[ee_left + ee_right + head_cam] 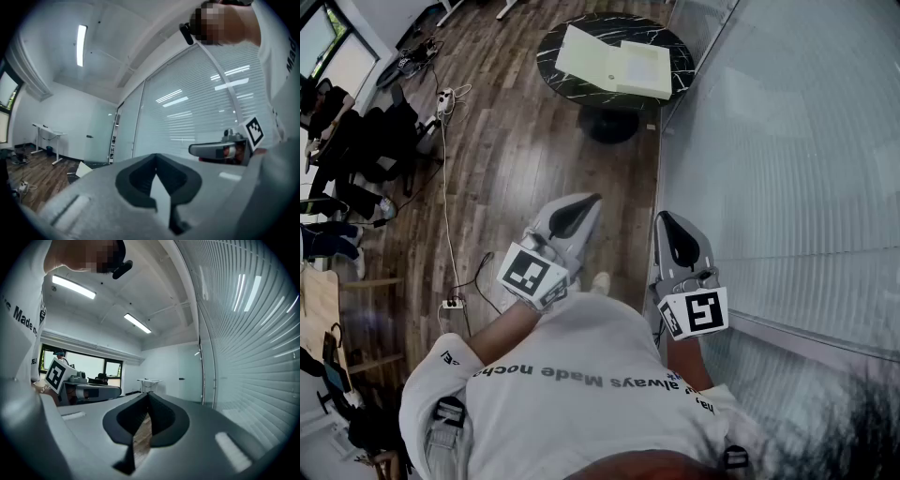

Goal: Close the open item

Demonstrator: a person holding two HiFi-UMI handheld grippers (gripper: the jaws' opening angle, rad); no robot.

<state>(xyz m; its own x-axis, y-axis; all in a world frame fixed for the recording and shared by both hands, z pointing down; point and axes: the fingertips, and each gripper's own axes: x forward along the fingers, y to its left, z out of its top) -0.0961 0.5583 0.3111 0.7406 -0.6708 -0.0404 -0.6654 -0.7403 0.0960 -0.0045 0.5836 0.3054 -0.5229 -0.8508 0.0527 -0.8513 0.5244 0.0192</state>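
Fingers (135,180) of the left gripper (154,158) are pressed together at their tips with nothing held between them; only a thin wedge of pale background shows behind the dark pads. The right gripper (146,397) is the same, its fingers (164,420) meeting at the tips and empty, a sliver of brown wood-plank floor (516,159) showing through the wedge below them. In the head view both tools are held out level in front of a person in a white sweatshirt with dark lettering (581,394); the left gripper (591,199) angles slightly inward and the right gripper (664,217) sits just beside a frosted glass wall with horizontal blinds (787,169). The two are near each other but apart; each one's gripper view shows the other at its side.

The flat pale-yellow box (614,64) lies open on a round black marble-topped table (675,47) at the top of the head view, its lid folded out to the left of the shallow base; it is well ahead of both grippers and neither touches it. A white power strip with a trailing cable (444,101) lies on the floor to the left.
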